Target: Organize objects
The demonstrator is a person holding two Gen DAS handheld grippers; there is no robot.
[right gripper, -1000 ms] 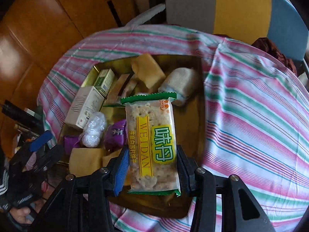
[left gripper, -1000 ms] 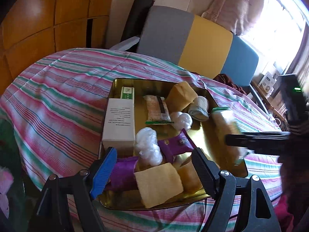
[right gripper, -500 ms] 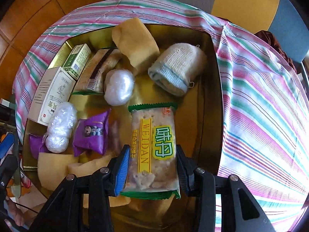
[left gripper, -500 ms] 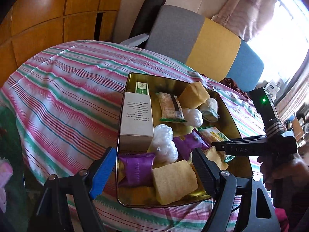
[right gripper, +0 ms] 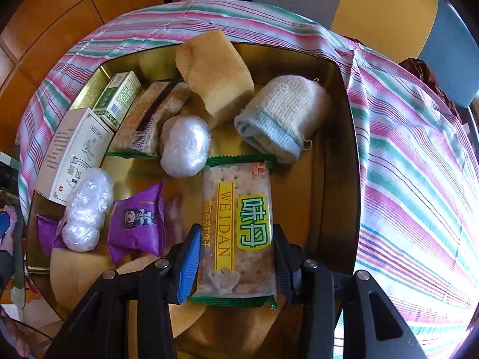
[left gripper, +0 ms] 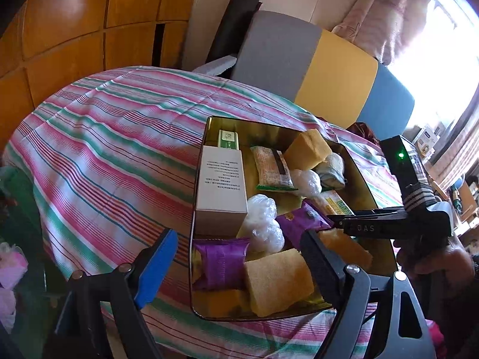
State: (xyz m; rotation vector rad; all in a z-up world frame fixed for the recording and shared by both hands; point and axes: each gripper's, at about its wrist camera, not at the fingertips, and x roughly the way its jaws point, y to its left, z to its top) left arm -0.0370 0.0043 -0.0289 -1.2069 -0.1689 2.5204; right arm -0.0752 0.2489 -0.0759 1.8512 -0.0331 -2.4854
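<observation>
A gold metal tray (right gripper: 335, 137) sits on the striped tablecloth and holds several items. My right gripper (right gripper: 236, 257) is shut on a cracker packet (right gripper: 239, 227) with green ends, held low over the tray's right side. In the left wrist view the right gripper (left gripper: 332, 220) reaches in from the right over the tray (left gripper: 206, 125). My left gripper (left gripper: 236, 257) is open and empty, hovering at the tray's near end above a purple snack packet (left gripper: 221, 261) and a yellow sponge (left gripper: 278, 281).
The tray also holds a white box (right gripper: 74, 155), a green box (right gripper: 119, 98), a second cracker packet (right gripper: 152, 122), plastic-wrapped white balls (right gripper: 184, 146), a rolled cloth (right gripper: 284, 116) and a sponge (right gripper: 215, 71). A grey, yellow and blue cushion (left gripper: 329, 68) stands behind the table.
My right gripper has lowered the cracker packet into the tray's right side. My left gripper has shifted slightly left and nearer, still open.
</observation>
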